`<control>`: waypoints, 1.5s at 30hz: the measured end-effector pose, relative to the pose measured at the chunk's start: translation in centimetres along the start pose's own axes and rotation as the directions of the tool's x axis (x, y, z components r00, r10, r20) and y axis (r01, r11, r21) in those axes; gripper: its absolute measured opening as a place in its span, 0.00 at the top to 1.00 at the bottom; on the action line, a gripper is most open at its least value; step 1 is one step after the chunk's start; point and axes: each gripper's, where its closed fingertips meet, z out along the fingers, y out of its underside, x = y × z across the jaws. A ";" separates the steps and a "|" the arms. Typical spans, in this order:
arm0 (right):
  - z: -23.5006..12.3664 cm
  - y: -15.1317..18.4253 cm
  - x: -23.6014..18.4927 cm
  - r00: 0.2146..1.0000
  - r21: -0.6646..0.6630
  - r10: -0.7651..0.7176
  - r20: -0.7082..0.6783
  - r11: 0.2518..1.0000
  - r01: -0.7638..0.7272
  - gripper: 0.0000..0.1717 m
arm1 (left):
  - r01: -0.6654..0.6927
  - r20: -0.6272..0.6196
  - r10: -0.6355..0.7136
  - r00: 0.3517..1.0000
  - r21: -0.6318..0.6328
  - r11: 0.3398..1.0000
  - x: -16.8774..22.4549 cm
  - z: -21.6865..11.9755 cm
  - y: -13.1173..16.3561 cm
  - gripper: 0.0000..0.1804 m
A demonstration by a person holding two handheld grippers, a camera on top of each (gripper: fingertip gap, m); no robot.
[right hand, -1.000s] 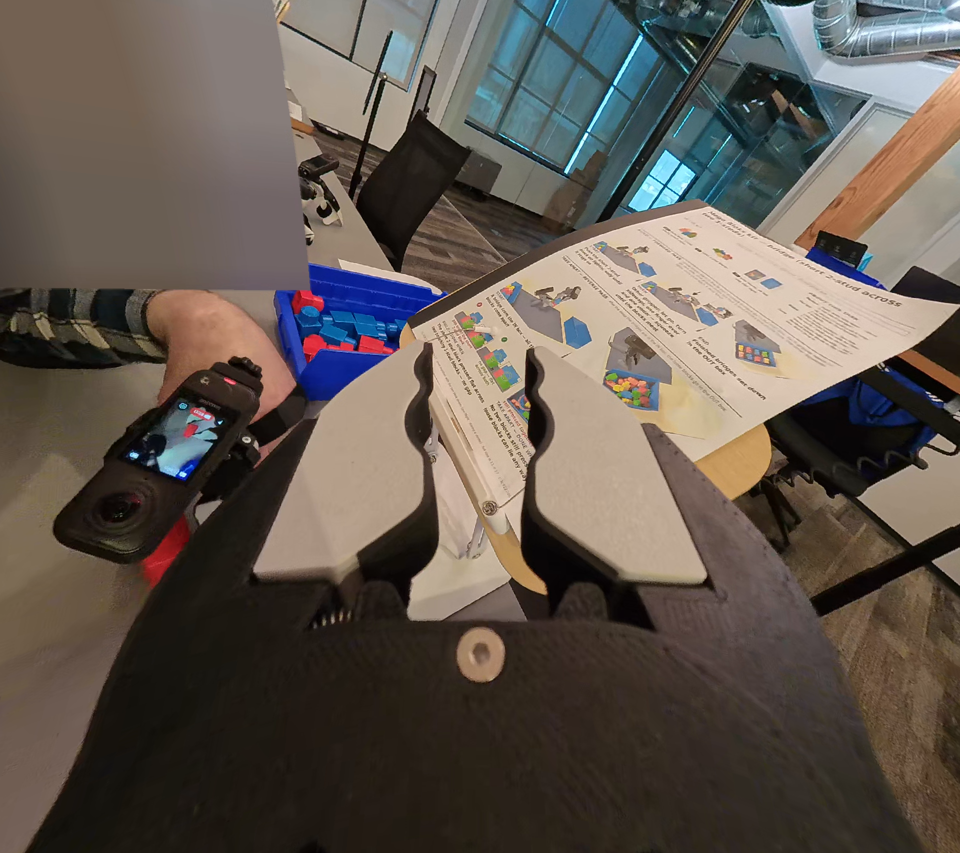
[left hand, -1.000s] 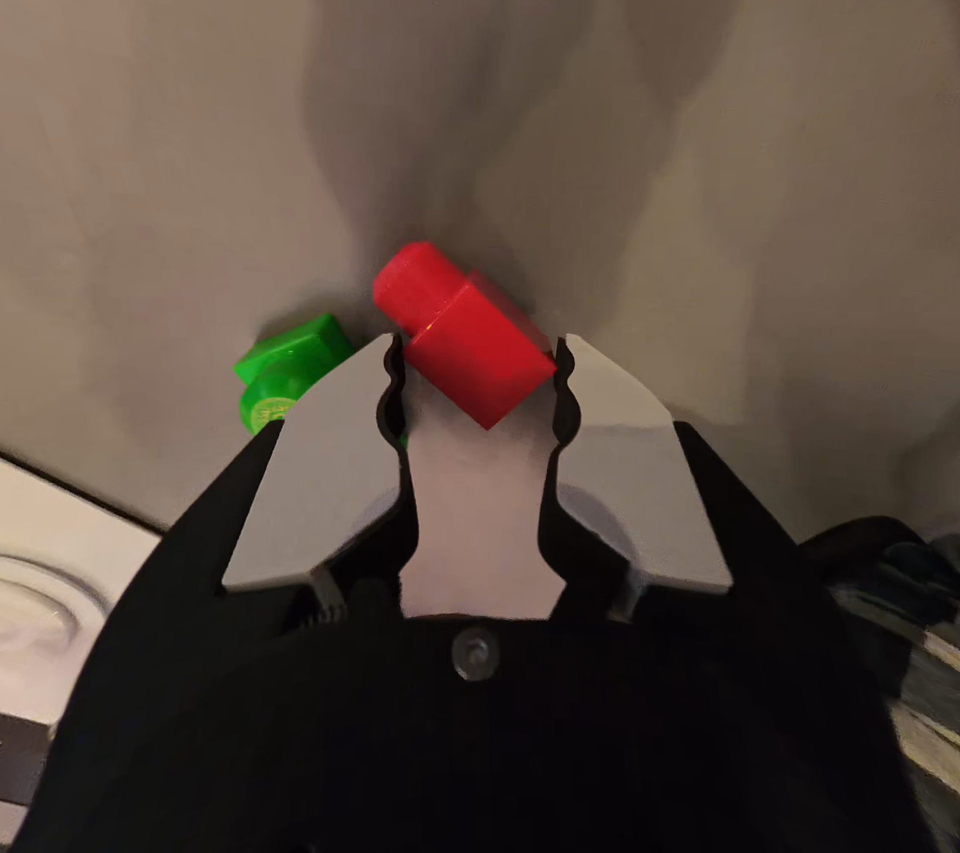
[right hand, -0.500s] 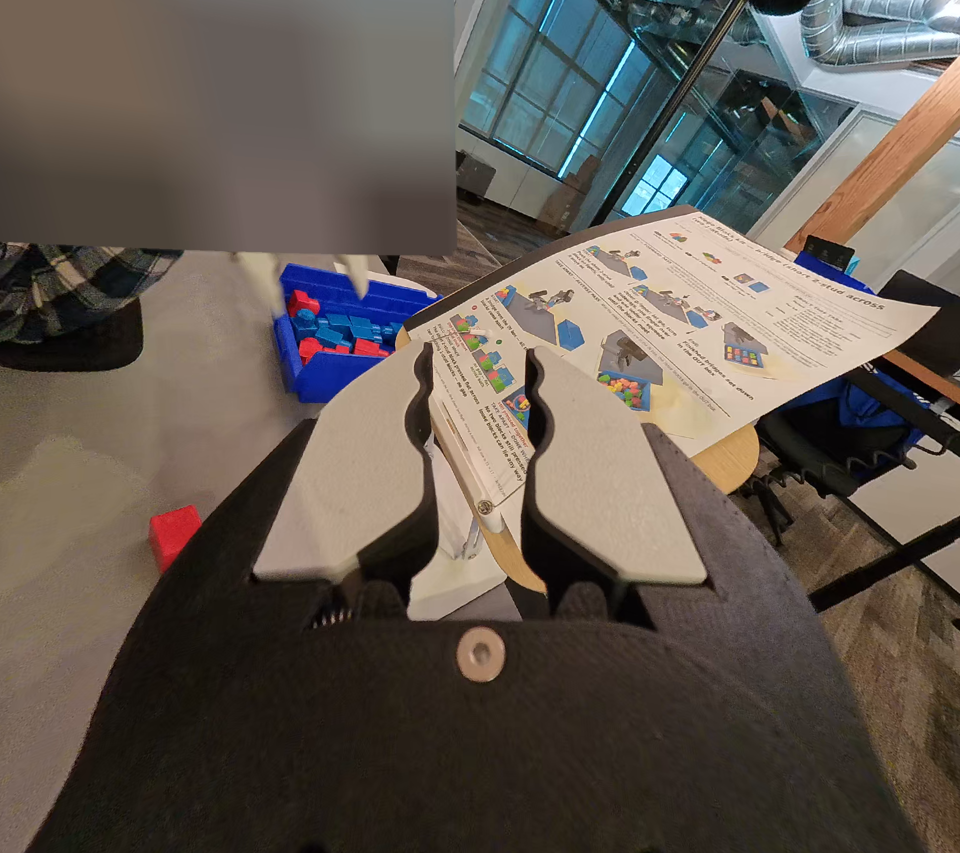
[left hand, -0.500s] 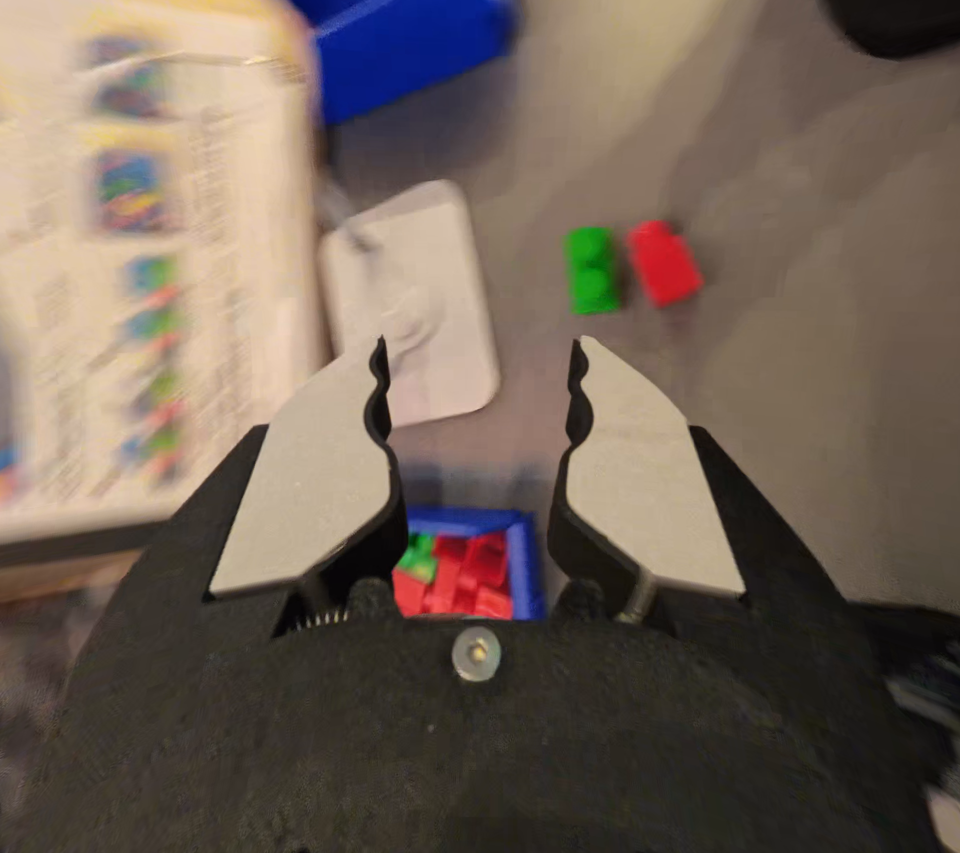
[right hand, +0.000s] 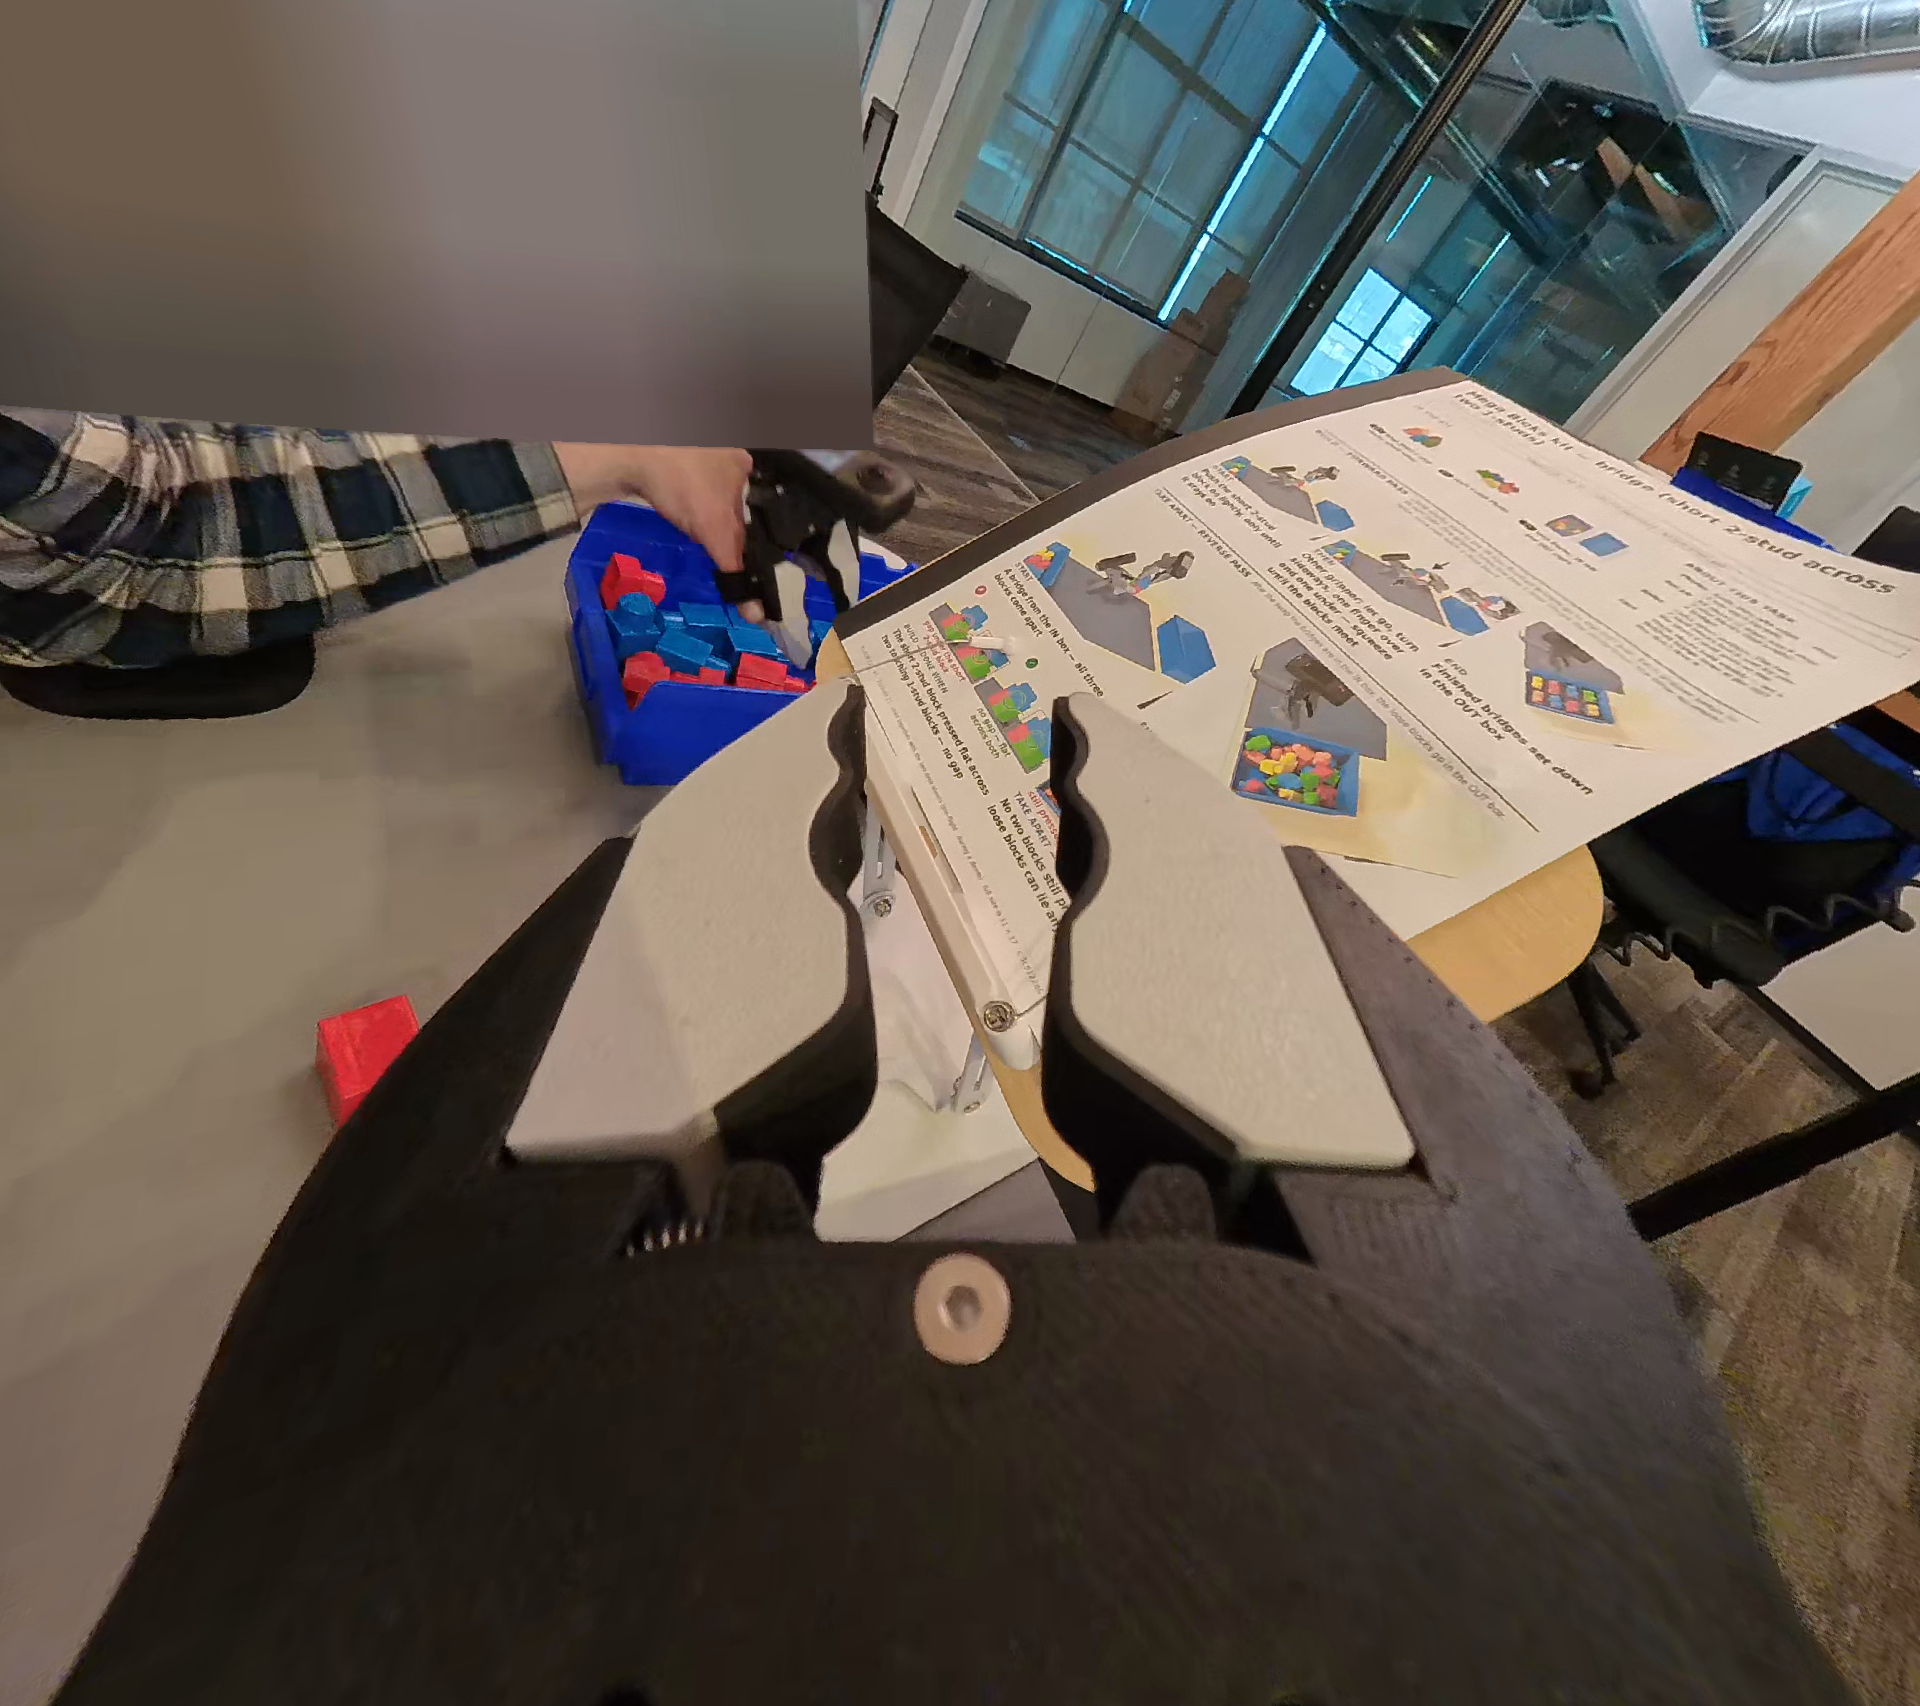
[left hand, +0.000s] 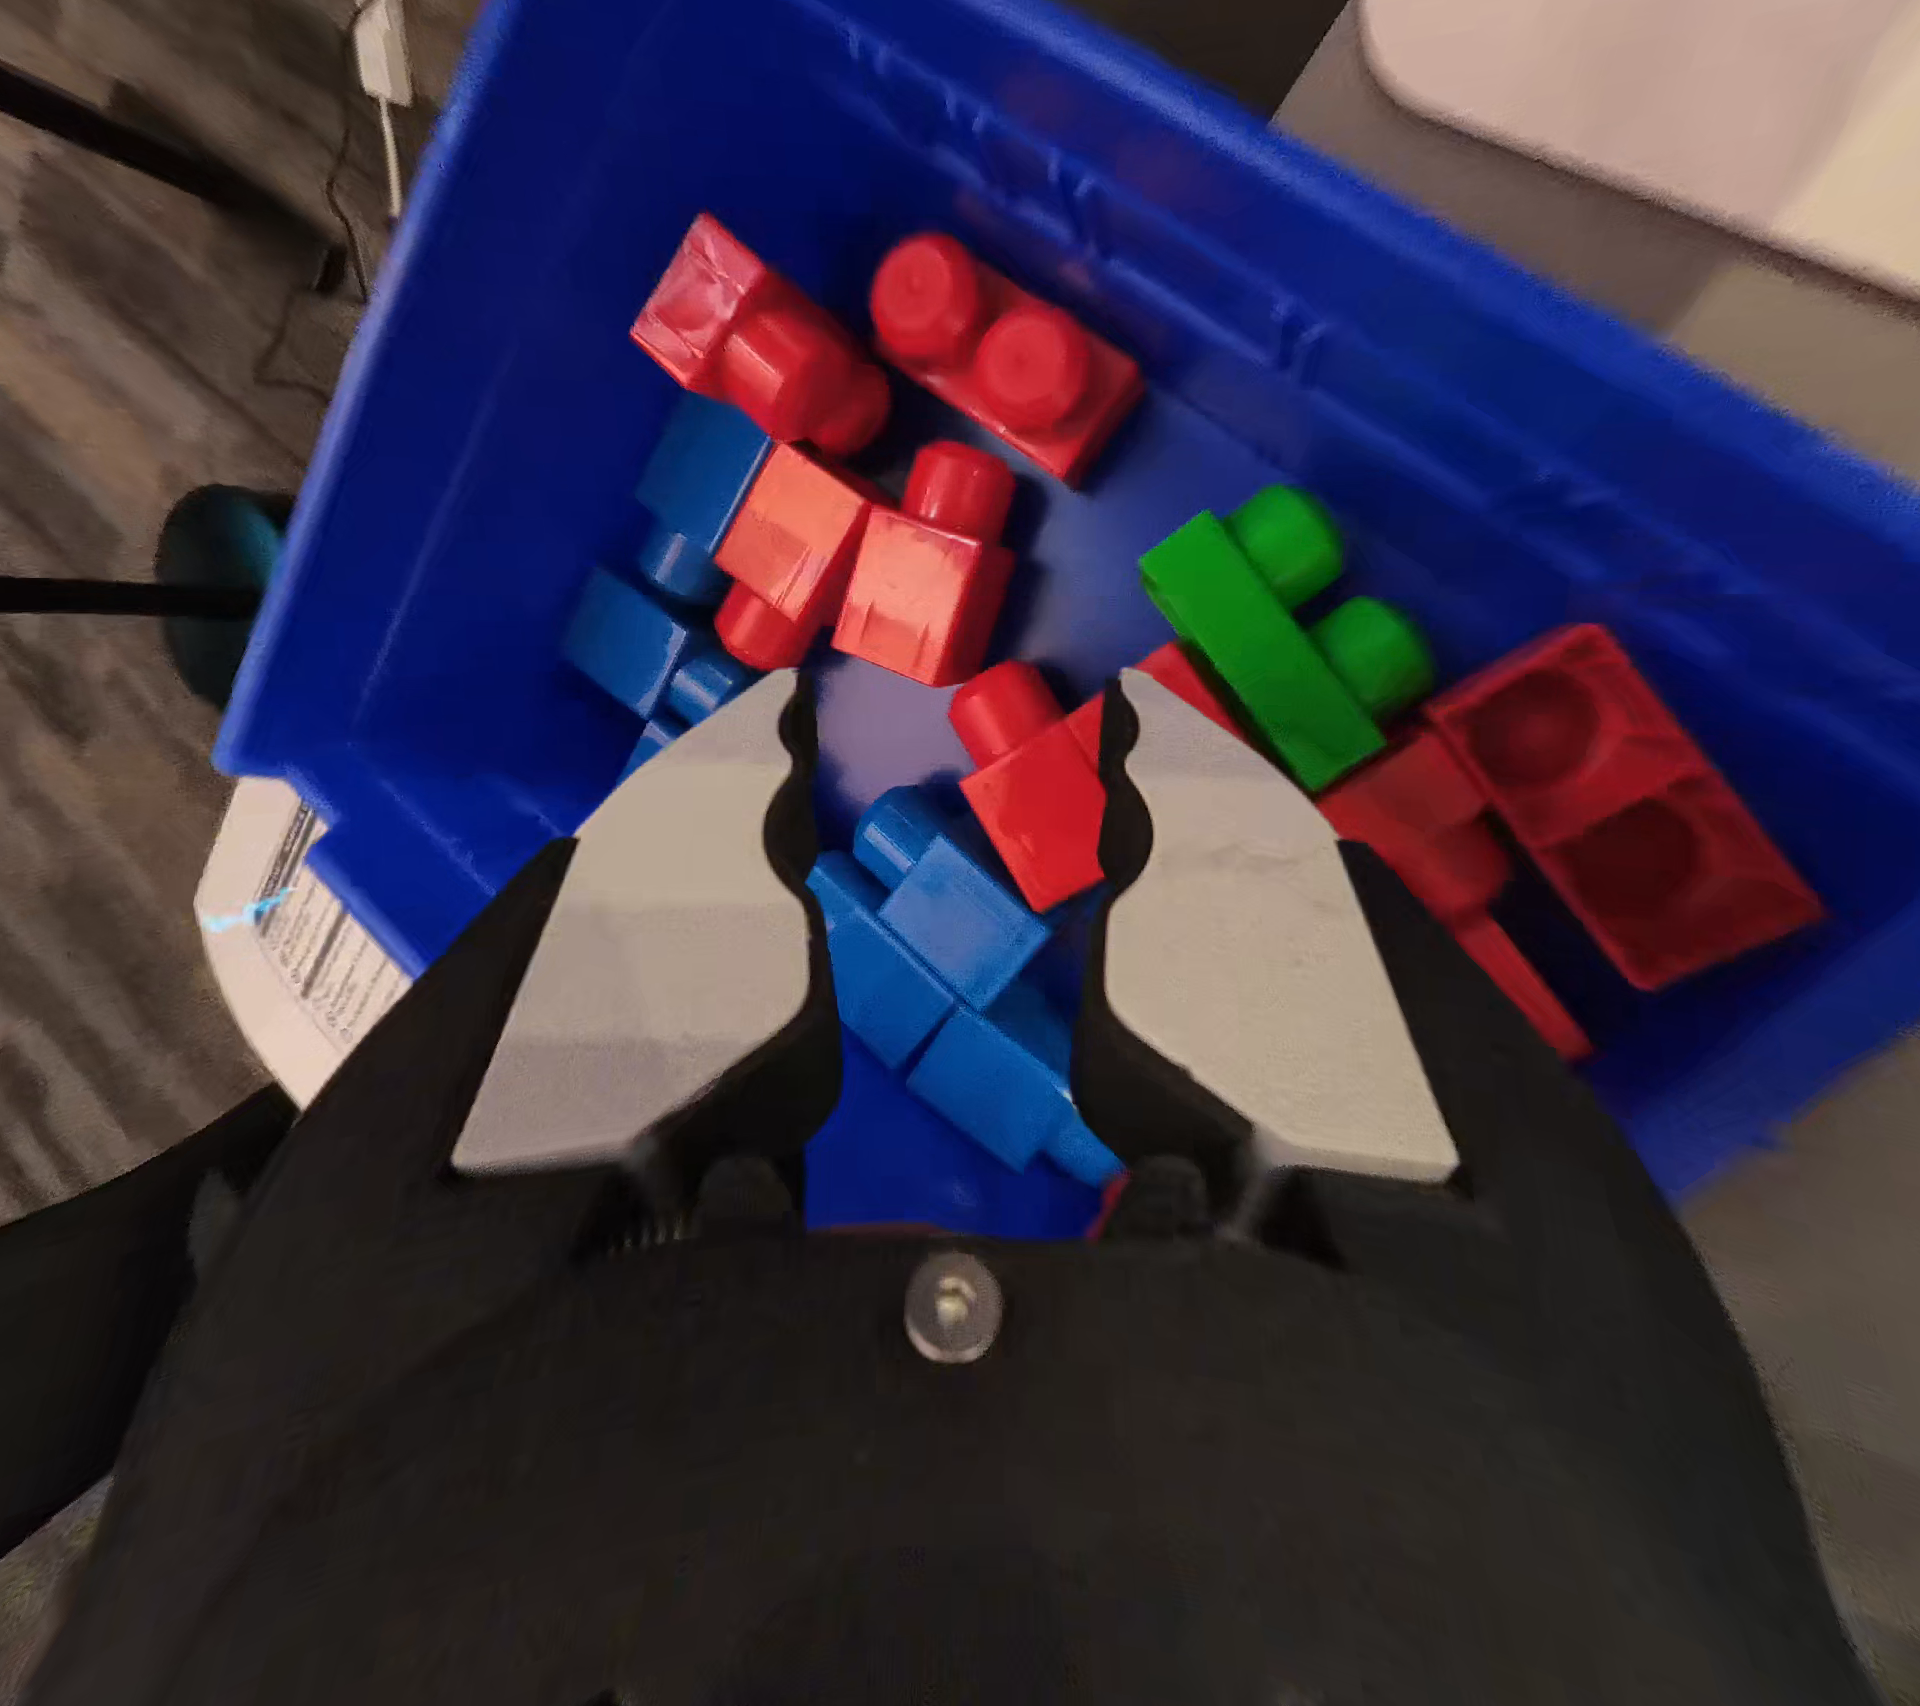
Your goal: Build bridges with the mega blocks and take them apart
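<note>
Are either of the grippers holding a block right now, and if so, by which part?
Neither. The left gripper hangs open over the blue bin, a small red block lying by one finger, ungripped. The right gripper is open in the air.

Your left gripper [left hand: 956, 711], a black body with pale grey finger plates and wavy black pads, points steeply downward, its tips toward twelve o'clock in its own view. Its jaws stand apart and grip nothing. In the right wrist view that same gripper [right hand: 795, 617] shows small at about eleven o'clock, held in your left hand [right hand: 691, 503], with the forearm in a dark-and-white plaid sleeve [right hand: 270, 524] reaching in from nine o'clock. Your right gripper [right hand: 956, 711], of the same black-and-grey build, is held higher and looks outward more than down. Its fingers [right hand: 748, 908] stand partly apart with nothing between the pads.
</note>
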 end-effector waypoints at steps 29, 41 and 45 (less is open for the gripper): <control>1.0 1.0 -0.2 1.000 -0.024 0.011 0.029 1.000 -0.010 0.80 | 0.095 -0.051 -0.092 0.994 0.049 0.994 -1.7 0.5 -1.1 0.80; 0.5 0.4 -0.4 1.000 -0.013 0.002 0.031 1.000 -0.002 0.80 | -0.482 -0.120 0.593 0.796 0.468 0.741 19.3 -18.8 -10.0 0.80; 0.6 0.4 -0.6 0.999 -0.019 -0.006 0.038 1.000 0.007 0.80 | -0.652 -0.268 0.747 0.609 0.368 0.663 27.2 -14.5 -9.4 0.80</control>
